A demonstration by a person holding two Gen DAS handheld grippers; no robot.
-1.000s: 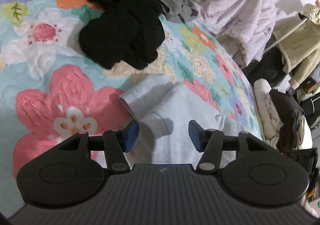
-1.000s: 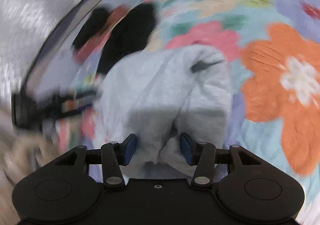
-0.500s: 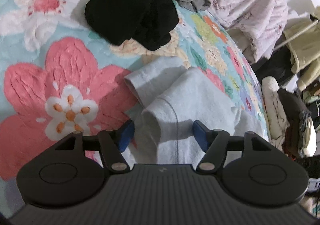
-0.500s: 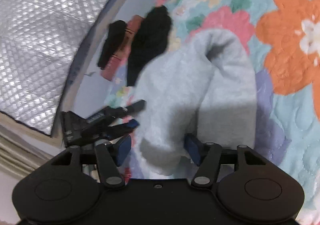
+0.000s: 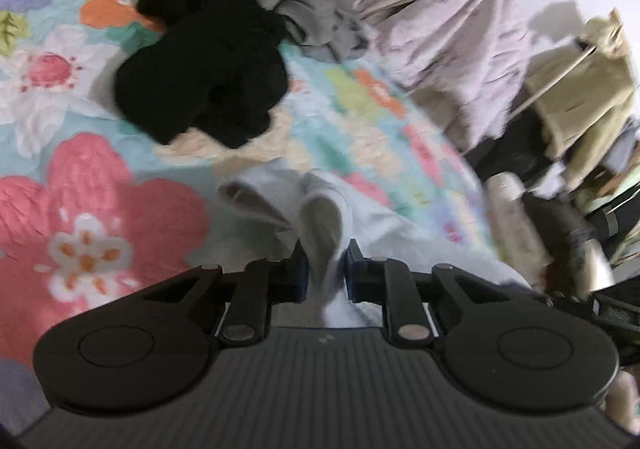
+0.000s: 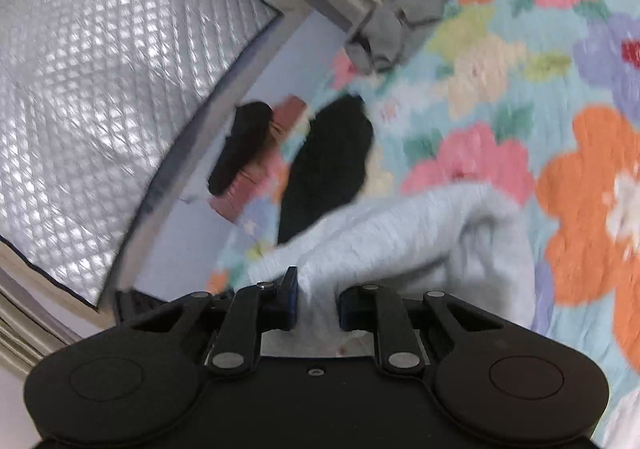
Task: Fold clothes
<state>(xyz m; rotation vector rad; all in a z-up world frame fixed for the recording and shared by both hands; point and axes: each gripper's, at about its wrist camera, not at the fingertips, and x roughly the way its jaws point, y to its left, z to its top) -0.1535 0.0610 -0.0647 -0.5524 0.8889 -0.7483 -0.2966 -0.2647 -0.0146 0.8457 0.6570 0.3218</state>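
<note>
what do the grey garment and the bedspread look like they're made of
Grey garment: looks like soft sweatshirt knit, matte with a fuzzy heathered face; exact fibre unclear.
Bedspread: seemingly quilted cotton-like fabric, matte, floral print, with stitched lines puckering the surface.

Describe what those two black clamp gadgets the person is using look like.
Each hand-held gripper, left and right, is matte black plastic: two rounded lobes with circular insets, hinged link arms with silver pivot pins, and blue pads on the fingers. The left body is ribbed, the right smooth. No cables, hands or sleeves show.

A flowered quilt covers the bed (image 5: 60,97); a black garment (image 5: 200,81), grey clothes (image 5: 316,25) and a pale sweatshirt (image 6: 420,233) lie on it.
</note>
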